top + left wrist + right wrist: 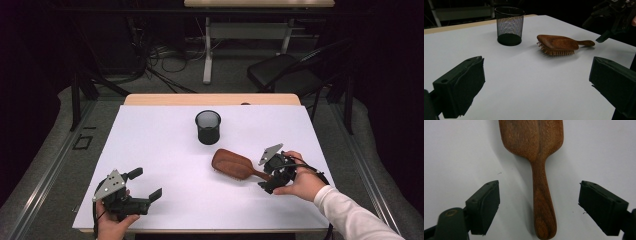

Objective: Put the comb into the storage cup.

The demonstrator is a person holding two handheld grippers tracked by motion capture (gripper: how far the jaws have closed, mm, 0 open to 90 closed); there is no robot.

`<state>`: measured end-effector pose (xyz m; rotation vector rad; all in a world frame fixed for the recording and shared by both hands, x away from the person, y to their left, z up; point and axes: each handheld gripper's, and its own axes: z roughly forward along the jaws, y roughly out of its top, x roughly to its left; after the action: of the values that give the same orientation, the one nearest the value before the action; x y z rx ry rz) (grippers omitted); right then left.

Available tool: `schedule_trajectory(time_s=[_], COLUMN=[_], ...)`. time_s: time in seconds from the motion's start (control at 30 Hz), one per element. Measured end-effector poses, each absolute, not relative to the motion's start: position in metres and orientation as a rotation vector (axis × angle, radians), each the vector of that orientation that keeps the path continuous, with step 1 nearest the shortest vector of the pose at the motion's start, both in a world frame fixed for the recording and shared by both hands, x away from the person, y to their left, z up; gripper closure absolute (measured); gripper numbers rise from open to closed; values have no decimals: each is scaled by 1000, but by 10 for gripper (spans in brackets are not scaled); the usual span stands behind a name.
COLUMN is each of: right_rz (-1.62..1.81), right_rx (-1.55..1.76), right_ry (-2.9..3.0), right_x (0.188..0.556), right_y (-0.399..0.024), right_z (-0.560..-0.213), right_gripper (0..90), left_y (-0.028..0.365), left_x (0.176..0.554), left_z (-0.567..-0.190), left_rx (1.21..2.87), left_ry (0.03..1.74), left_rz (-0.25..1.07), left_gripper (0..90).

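A wooden hairbrush [234, 164] lies bristles down on the white table top [155, 145], its handle pointing right. My right gripper [268, 175] is open and straddles that handle. In the right gripper view the handle [543, 202] runs up the middle between the two jaws, with clear gaps on both sides. My left gripper [146, 184] is open and holds nothing, low at the front left of the table. In the left gripper view the brush [557, 42] lies ahead to the right, with the right gripper [614, 21] at its handle end.
A black mesh cup [208, 127] stands upright at the middle back of the table, also seen ahead in the left gripper view as the cup [509, 25]. Beyond the table are a black chair [285, 72], cables on the floor and another desk.
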<state>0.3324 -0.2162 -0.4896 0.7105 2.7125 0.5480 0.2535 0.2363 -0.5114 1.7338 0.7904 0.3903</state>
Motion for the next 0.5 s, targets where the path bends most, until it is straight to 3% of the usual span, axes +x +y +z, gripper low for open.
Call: schedule_trajectory(time_s=[0.5], right_rz=[479], right_rx=[645], right_ry=[2759], right_x=[348], right_y=[-204], right_z=[-495], right_gripper=[190], left_y=[236], left_x=[254], left_z=[-512], left_rx=[1738], left_ry=[792], left_rz=[389], left_gripper=[2])
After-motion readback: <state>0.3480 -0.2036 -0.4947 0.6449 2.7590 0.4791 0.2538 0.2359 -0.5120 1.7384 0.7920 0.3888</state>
